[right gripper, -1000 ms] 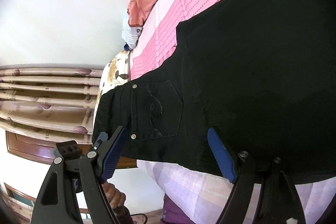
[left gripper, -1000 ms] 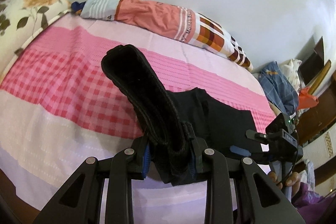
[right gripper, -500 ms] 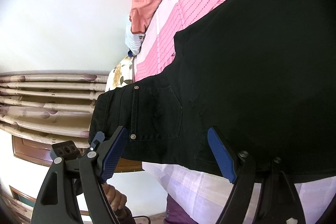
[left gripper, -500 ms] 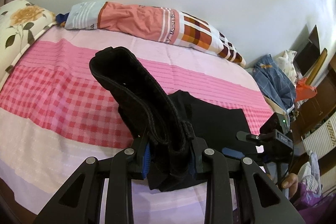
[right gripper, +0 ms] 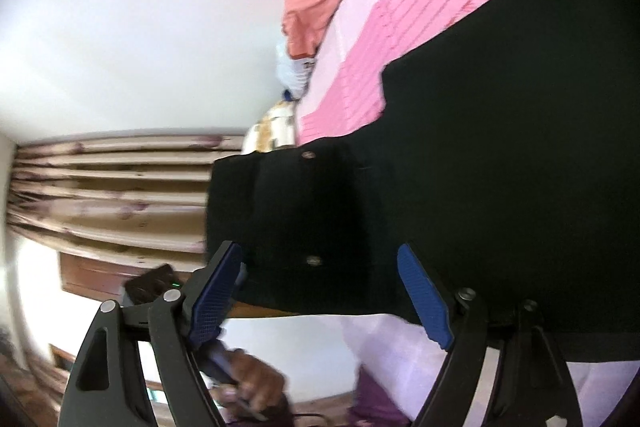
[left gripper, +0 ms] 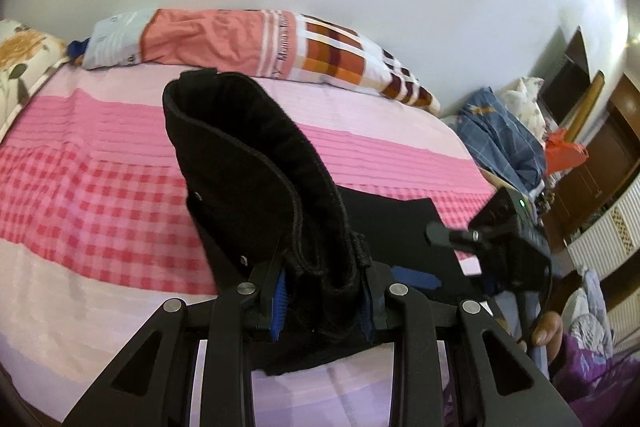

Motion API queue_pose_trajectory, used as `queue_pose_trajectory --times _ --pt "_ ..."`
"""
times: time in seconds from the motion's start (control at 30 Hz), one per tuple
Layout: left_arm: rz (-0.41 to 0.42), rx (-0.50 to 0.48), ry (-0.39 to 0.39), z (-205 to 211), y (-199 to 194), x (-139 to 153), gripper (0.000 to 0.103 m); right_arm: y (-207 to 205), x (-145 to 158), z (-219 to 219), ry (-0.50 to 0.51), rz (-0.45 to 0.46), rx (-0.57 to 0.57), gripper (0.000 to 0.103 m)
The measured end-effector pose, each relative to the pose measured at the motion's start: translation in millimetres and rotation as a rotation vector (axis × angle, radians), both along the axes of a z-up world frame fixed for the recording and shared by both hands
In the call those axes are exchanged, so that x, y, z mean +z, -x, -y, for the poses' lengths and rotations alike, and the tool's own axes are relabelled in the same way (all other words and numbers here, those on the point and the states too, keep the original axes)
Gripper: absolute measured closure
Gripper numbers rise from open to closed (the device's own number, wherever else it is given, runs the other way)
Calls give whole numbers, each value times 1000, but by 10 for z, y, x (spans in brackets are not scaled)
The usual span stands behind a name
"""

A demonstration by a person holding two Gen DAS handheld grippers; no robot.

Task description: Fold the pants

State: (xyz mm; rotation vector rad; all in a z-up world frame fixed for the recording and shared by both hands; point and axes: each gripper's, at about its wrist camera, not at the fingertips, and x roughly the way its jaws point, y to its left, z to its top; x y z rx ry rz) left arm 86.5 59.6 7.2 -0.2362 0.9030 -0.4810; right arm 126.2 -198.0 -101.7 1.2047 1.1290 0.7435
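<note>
Waistband carried further; left tongs [left gripper: 322, 297] clamp pants [left gripper: 256, 183]; right tongs [right gripper: 320, 291] opening, unpinched pocket shown.

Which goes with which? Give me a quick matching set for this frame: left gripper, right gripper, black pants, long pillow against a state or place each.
Column A:
1. left gripper
2. right gripper
3. black pants
4. long pillow

Column B:
a. lying along the wall
b. waistband end raised, the rest flat on the bed
c. jaws apart and opening, pads not pressing on cloth
d. clamped on bunched cloth

Pairs: 1-d, 2-c, 3-b, 4-a
</note>
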Motion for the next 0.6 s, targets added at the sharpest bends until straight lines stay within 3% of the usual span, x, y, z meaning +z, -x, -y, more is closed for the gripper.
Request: queue_pose_trajectory --times 0.1,0.37,0.43,0.5,0.6 --pt "6 -36 -5 159 8 4 74 -67 45 22 -43 1 9 20" --pt "15 -201 -42 801 90 -64 74 -236 226 173 -19 71 65 16" --pt "16 -269 -62 1044 156 -111 74 -264 214 252 -29 66 70 16" --pt "18 -313 -82 1220 209 -160 74 -276 179 321 -16 46 73 5" --pt "1 -360 -129 1485 248 -303 74 -234 106 448 7 30 55 5"
